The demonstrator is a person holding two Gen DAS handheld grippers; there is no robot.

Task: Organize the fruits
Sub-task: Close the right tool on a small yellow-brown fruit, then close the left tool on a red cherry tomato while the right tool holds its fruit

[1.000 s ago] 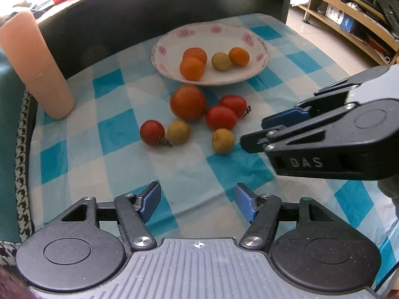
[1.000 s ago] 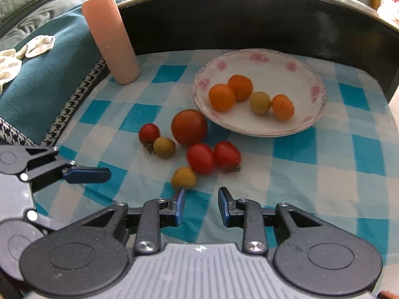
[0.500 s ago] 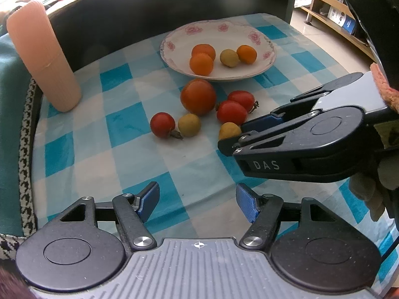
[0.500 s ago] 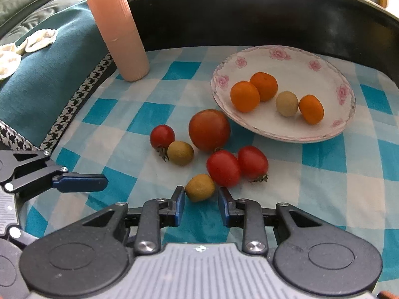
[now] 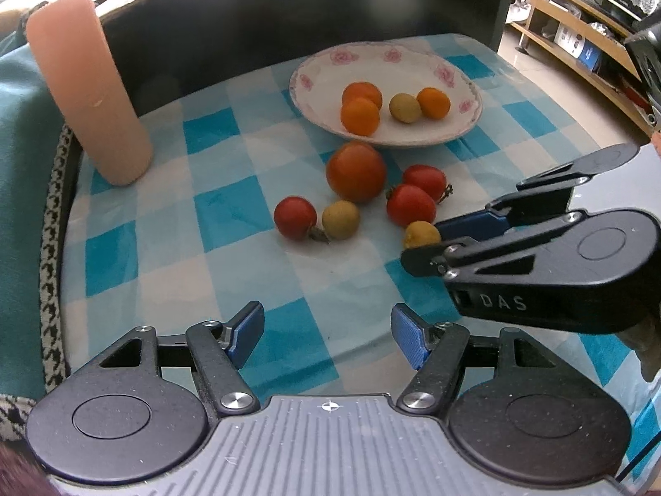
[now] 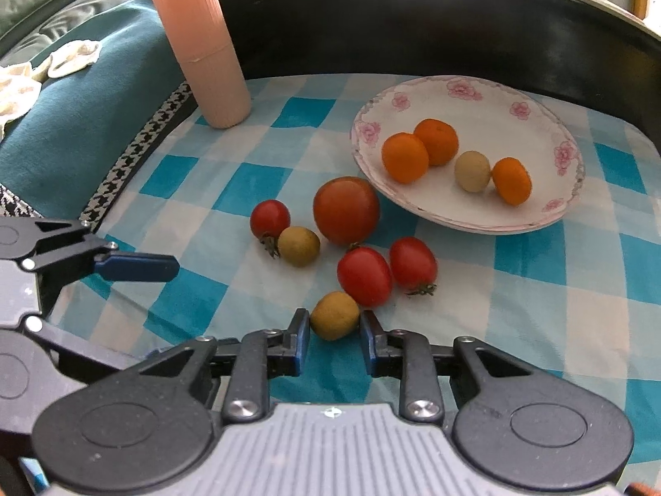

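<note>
**Right gripper straddles the nearest yellow fruit**

The right gripper (image 6: 334,337) sits low over the checked cloth (image 6: 537,289), its blue pads either side of a small yellow-brown fruit (image 6: 334,315). The jaws are spread just wider than the fruit; whether the pads touch it I cannot tell. At one o'clock from that fruit lie two red tomatoes (image 6: 364,276), touching each other. Farther on, at twelve o'clock, sits a large tomato (image 6: 346,211); at eleven o'clock, a small red tomato (image 6: 269,219) touches a second yellow-brown fruit (image 6: 298,246). The flowered plate (image 6: 462,91), at one o'clock, holds three oranges (image 6: 405,158) and a pale fruit (image 6: 472,171). A pink ribbed cup (image 6: 202,49) stands upright at eleven o'clock. The left gripper (image 5: 328,332) hangs wide open over bare cloth.
</note>
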